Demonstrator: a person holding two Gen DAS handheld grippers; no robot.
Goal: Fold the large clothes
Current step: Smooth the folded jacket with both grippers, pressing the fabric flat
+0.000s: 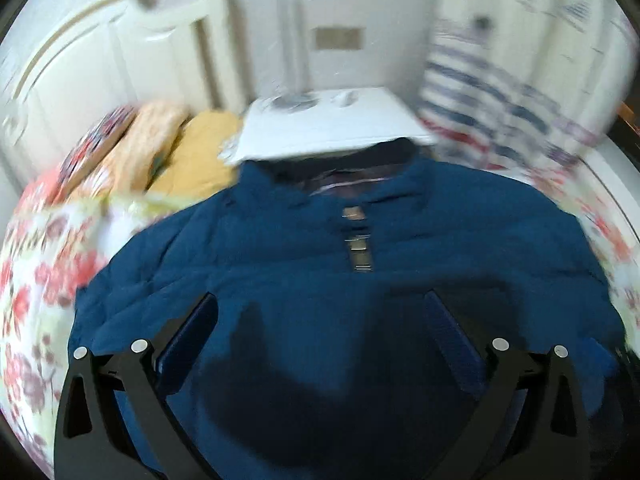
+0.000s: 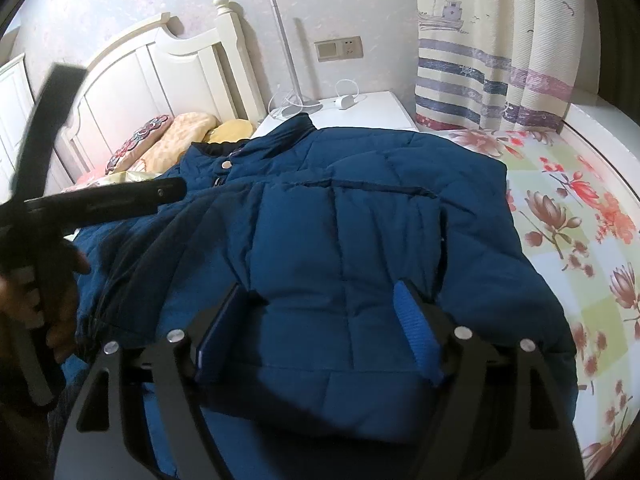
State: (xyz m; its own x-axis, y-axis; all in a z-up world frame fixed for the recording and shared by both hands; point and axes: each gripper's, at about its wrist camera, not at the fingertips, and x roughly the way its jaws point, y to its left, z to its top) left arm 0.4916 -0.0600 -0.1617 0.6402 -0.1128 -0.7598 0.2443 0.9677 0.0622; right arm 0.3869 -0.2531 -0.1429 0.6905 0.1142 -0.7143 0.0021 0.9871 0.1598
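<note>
A dark blue quilted jacket (image 2: 360, 220) lies front up on the bed, collar toward the nightstand, with one side folded over its middle. My right gripper (image 2: 318, 292) stands wide over the near part of that folded layer. The padded fabric bulges between its blue pads (image 2: 416, 328), which do not pinch it. In the blurred left wrist view the jacket (image 1: 440, 232) fills the frame, its zip and collar ahead. My left gripper (image 1: 320, 300) hangs open above it with nothing between the fingers. The same left gripper's black body (image 2: 112, 202) shows at the left of the right wrist view, held by a hand (image 2: 24, 304).
The floral bedsheet (image 2: 580, 220) lies bare to the right of the jacket. Pillows (image 2: 180, 132) rest against the white headboard (image 2: 160, 64). A white nightstand (image 2: 368, 108) with cables and a lamp pole stands beyond the collar, beside a striped curtain (image 2: 480, 68).
</note>
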